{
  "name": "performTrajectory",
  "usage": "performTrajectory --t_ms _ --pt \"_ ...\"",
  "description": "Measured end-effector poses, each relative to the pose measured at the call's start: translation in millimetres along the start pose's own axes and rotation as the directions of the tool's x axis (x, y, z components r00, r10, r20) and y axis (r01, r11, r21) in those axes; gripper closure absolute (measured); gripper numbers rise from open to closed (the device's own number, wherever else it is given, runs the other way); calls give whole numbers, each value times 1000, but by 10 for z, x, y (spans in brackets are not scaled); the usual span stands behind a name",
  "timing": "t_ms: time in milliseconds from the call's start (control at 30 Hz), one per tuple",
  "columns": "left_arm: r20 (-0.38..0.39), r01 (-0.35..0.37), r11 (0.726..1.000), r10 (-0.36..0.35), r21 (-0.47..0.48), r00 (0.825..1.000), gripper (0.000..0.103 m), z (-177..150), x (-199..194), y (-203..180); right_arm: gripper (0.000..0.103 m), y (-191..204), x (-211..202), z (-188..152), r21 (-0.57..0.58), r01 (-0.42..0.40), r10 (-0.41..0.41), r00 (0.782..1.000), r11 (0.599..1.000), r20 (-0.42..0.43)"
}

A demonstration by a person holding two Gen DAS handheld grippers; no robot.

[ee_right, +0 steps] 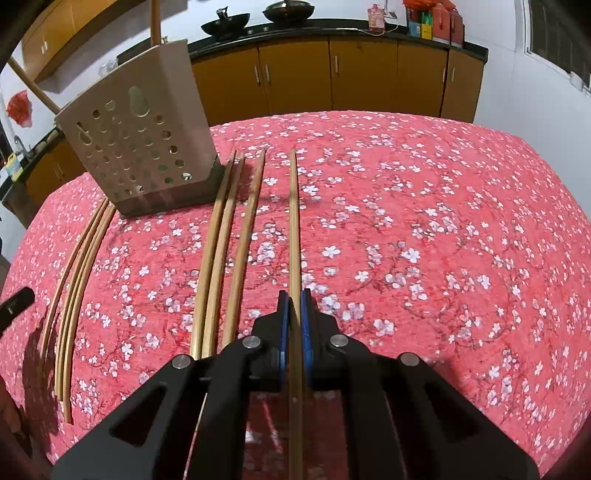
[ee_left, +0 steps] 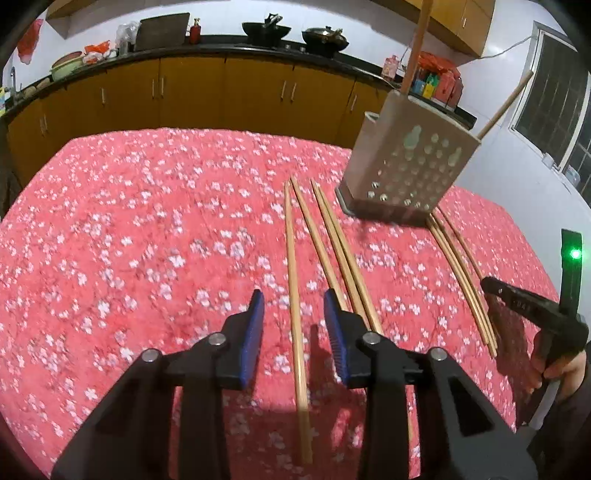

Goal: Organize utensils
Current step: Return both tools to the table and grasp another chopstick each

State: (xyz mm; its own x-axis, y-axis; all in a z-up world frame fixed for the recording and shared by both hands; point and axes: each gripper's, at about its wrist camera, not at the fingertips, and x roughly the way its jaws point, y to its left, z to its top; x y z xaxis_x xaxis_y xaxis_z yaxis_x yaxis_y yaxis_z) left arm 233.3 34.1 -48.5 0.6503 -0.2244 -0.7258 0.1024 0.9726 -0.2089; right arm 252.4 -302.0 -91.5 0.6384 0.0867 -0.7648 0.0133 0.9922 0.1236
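Several wooden chopsticks lie lengthwise on the red floral tablecloth [ee_left: 129, 240]. A beige perforated utensil holder [ee_left: 410, 162] stands at the far side with two sticks in it; it also shows in the right wrist view [ee_right: 140, 147]. My left gripper [ee_left: 293, 306] is open, its blue pads either side of one chopstick [ee_left: 293, 258] without touching it. My right gripper [ee_right: 294, 299] is shut on a single chopstick [ee_right: 293, 221] that lies apart, right of a group of three chopsticks [ee_right: 225, 251]. Another bundle [ee_right: 77, 266] lies at the left.
Yellow kitchen cabinets [ee_left: 221, 88] with a dark counter run behind the table, holding woks [ee_left: 266, 29], bottles and boxes. A second handheld gripper [ee_left: 524, 306] with a green light shows at the right edge of the left wrist view. A window [ee_left: 554, 96] is at the right.
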Motion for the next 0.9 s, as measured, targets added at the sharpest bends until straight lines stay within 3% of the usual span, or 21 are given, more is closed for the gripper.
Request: performTrajectory --t_ms 200,467,567,900 --pt "-36 -3 1000 4 19 999 79 -102 77 -31 96 -11 -21 3 1 -3 3 1000 1000 3" --pt "-63 -72 995 77 67 995 82 -197 178 -111 95 -77 -174 -120 15 -18 18 1000 1000 5" --pt "-59 -103 992 108 74 992 92 -190 204 -113 95 -87 -219 -167 13 -19 18 1000 1000 9" --pt "-64 -140 990 140 6 988 96 173 435 130 95 -190 -85 22 56 13 -15 1000 998 27"
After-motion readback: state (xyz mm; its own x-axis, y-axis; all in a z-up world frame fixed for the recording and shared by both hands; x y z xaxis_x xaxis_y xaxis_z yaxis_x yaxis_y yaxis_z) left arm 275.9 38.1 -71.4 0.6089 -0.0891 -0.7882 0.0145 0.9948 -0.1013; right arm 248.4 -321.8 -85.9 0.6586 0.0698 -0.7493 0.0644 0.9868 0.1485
